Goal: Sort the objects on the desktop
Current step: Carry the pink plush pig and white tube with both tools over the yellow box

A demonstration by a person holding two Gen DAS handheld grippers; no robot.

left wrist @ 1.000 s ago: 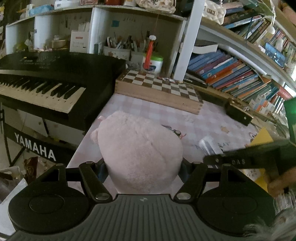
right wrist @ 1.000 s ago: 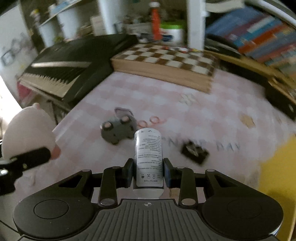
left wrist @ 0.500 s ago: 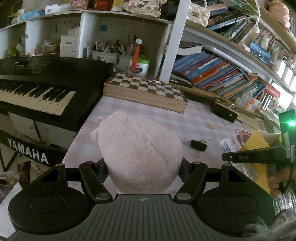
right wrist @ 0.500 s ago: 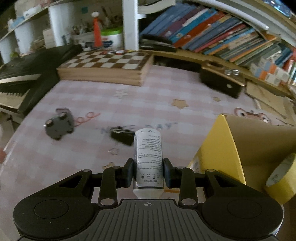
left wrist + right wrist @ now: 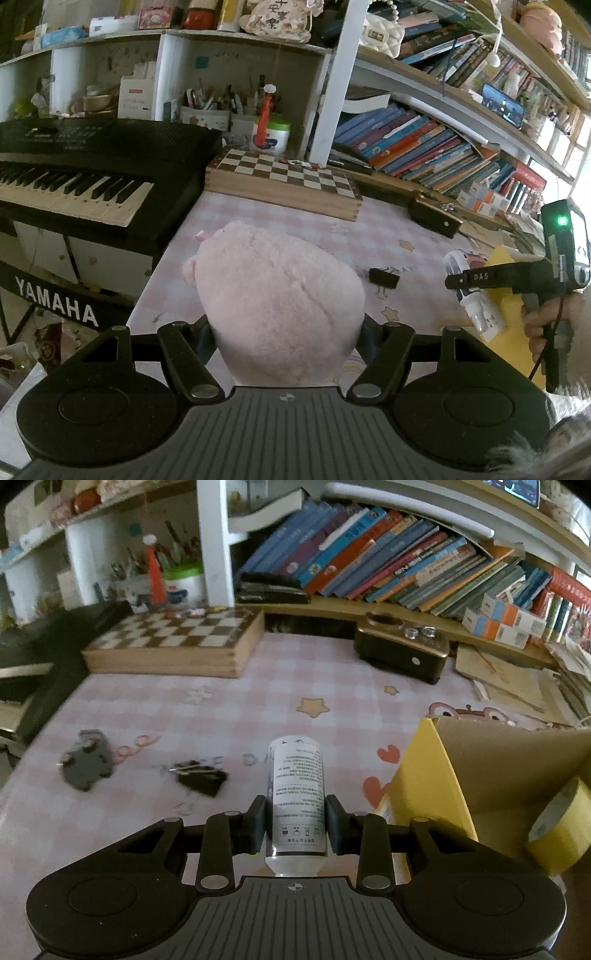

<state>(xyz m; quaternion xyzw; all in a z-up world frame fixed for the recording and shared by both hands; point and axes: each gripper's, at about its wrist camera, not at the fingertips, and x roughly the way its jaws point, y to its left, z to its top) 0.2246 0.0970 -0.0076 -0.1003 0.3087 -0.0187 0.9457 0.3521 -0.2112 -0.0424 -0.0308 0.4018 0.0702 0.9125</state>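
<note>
Two items are in my grip: left gripper [image 5: 284, 332] clamps the pink plush [image 5: 277, 302], right gripper [image 5: 295, 823] the bottle [image 5: 297, 797]. Tape roll [image 5: 557, 827] sits boxed [image 5: 424, 775]; binder clip [image 5: 201, 777] and grey toy [image 5: 86, 764] remain mid-desk [image 5: 332, 672].

Left gripper [image 5: 284, 332]: matte black body with a ribbed central plate bearing a small round emblem, two large round discs at the lower corners, and angular linkage arms fastened by silver rivets. Right gripper [image 5: 295, 821]: identical build, with black rectangular pads [image 5: 256, 823]. Seen from the side at the right edge of the left wrist view, it shows a slim black finger lettered "DAS", a green indicator light, and a thin black cable; a pale fuzzy cuff [image 5: 546, 450] occupies the lower right corner.
</note>
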